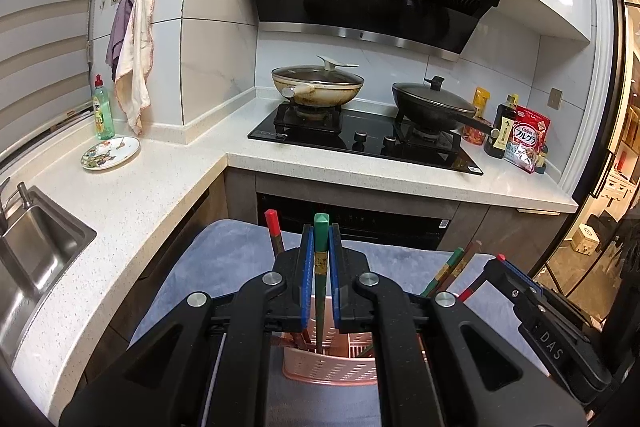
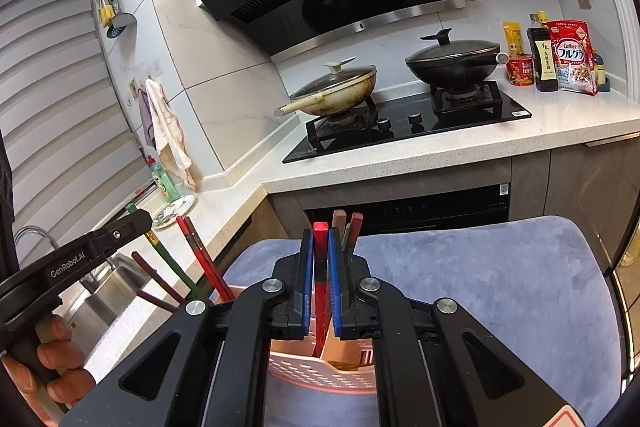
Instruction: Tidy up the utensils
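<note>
Left gripper (image 1: 320,259): pads clamped on green-tipped chopstick (image 1: 320,227), upright, lower end inside pink slotted utensil holder (image 1: 328,367). Right gripper (image 2: 320,267): clamped on red-tipped chopstick (image 2: 320,231), lower end in same holder. Holder sits on blue-grey cloth (image 2: 500,287).

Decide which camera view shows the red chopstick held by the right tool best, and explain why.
The right wrist view: the red chopstick stands centred between the right tool's pads, above the pink basket. The left wrist view shows only its red tip at the right tool.
</note>
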The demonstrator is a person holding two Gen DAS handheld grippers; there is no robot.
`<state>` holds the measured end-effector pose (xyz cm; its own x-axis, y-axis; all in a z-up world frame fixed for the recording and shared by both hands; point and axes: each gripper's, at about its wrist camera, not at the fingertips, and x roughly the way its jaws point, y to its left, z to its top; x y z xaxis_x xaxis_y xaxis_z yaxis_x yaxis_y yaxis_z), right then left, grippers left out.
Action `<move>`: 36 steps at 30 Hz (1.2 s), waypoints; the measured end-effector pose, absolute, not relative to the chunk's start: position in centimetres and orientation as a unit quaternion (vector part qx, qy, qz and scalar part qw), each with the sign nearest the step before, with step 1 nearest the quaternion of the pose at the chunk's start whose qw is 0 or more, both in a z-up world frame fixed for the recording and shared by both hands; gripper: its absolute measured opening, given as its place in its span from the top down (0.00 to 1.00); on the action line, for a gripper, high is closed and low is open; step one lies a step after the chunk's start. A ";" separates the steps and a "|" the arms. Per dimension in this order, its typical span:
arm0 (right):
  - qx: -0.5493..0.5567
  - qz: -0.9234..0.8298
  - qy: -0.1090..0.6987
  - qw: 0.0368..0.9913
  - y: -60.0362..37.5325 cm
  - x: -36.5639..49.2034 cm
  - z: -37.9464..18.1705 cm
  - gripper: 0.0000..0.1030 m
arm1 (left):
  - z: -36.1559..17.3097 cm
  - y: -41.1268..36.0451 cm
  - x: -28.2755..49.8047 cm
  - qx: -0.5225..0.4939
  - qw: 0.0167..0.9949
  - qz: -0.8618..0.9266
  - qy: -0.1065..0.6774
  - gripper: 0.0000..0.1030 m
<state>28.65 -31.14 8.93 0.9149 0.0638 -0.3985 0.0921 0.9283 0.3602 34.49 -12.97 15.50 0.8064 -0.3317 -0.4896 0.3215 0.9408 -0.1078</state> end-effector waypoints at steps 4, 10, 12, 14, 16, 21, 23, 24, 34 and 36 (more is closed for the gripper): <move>0.186 -0.004 0.220 0.957 -30.8 28.3 8.1 0.93 | 14.8 -12.7 34.3 -0.011 0.949 -0.169 0.266 0.93; 0.187 -0.002 0.235 0.954 -30.6 27.2 7.4 0.80 | 13.8 -11.9 33.2 -0.008 0.948 -0.169 0.271 0.79; 0.185 -0.001 0.233 0.955 -30.4 26.6 7.5 0.77 | 13.6 -12.0 32.6 0.002 0.948 -0.167 0.270 0.74; 0.184 0.000 0.232 0.955 -30.2 26.1 7.6 0.76 | 13.5 -12.0 32.1 0.008 0.950 -0.162 0.268 0.60; 0.181 0.002 0.231 0.956 -30.1 25.4 7.9 0.75 | 13.6 -12.0 31.3 0.015 0.953 -0.157 0.258 0.52; 0.172 0.003 0.231 0.958 -29.6 23.4 8.2 0.71 | 13.9 -11.5 29.7 0.019 0.954 -0.158 0.256 0.50; 0.170 0.004 0.232 0.958 -29.3 22.5 8.2 0.70 | 14.2 -11.0 28.8 0.014 0.954 -0.158 0.253 0.45; 0.167 0.003 0.233 0.958 -29.1 21.8 8.3 0.69 | 14.2 -10.7 28.3 0.014 0.955 -0.156 0.250 0.39; 0.106 -0.003 0.242 0.964 -25.7 15.1 7.8 0.49 | 12.8 -7.7 22.0 0.029 0.960 -0.120 0.253 0.21; 0.099 -0.001 0.246 0.964 -24.9 13.9 7.6 0.46 | 12.2 -7.3 21.1 0.036 0.959 -0.110 0.259 0.19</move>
<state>13.95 -24.94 7.58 0.8789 0.0464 -0.4747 0.0513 0.9803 0.1908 21.05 -7.28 12.20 0.8413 -0.1929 -0.5050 0.2302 0.9731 0.0118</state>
